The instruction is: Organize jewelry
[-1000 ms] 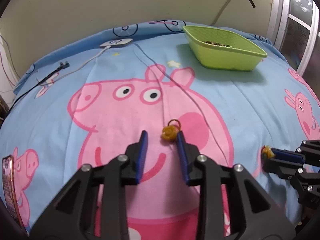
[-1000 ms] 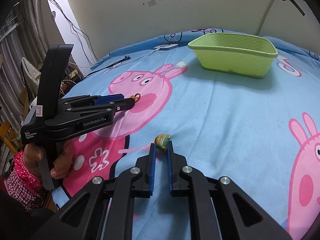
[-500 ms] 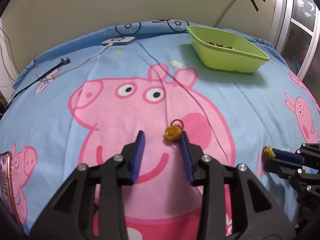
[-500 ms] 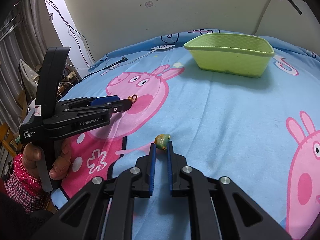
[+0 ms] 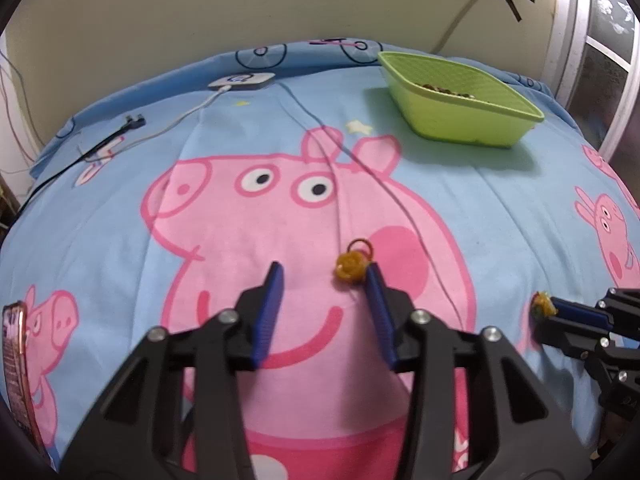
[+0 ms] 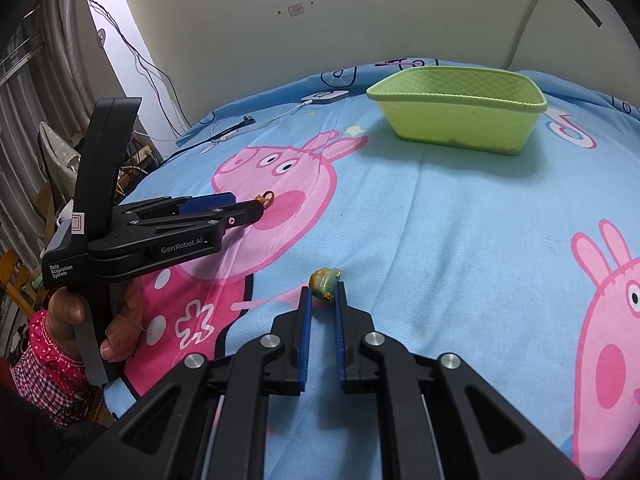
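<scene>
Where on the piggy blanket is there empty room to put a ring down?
The wide blue patch between the green basket and the right gripper is bare. It is crowded near the left gripper, where the gold charm lies, and far left by the cables and charger.

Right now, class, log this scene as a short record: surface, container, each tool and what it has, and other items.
surface: bedsheet, blue with pink pig print
container: green basket, far side, small dark pieces inside
left tool: open, yellow charm touching its right finger
right tool: nearly shut around green-orange charm, grip unclear
other: white charger with cable; phone at left edge
</scene>
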Demonstrator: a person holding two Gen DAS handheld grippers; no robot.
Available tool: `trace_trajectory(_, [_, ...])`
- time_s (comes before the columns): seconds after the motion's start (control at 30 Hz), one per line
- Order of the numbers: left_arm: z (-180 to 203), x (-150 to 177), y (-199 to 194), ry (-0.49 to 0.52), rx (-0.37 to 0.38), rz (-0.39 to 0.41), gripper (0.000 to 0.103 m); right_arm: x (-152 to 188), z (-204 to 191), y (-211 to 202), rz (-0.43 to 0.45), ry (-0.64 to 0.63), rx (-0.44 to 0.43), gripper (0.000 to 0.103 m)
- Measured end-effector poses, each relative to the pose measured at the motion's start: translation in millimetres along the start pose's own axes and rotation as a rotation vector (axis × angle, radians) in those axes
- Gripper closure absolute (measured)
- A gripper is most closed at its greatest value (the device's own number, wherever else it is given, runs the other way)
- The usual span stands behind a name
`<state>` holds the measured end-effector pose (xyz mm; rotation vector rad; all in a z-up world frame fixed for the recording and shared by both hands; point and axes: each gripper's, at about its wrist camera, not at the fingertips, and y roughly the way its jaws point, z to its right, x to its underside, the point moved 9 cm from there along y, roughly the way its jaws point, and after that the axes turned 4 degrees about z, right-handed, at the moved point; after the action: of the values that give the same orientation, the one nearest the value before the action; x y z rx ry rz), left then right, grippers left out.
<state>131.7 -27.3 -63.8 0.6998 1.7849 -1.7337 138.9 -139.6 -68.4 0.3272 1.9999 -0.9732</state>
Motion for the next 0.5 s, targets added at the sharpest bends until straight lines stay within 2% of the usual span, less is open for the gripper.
trace_trajectory(0.27, [-1.3,0.0,0.0,-0.009,0.008,-0.003,0.057,-0.3,0.2,-0.4,0.001,0.001,0.009,0.103])
trace_trajectory(0.3, [-1.3,0.1,0.0,-0.01,0.013,-0.003,0.056,-0.3,0.3,-0.4,0.0,0.001,0.009,0.103])
trace_trajectory(0.37, [0.7,0.6,-0.4,-0.009,0.032,-0.006,0.046,-0.5,0.4,-0.4,-0.001,0.003,0.004,0.103])
trace_trajectory(0.5, [3.8,-1.4,-8.4,-0.004,0.072,0.028,0.043,0.8,-4.8,-2.1,0.002,-0.014,-0.015,0.103])
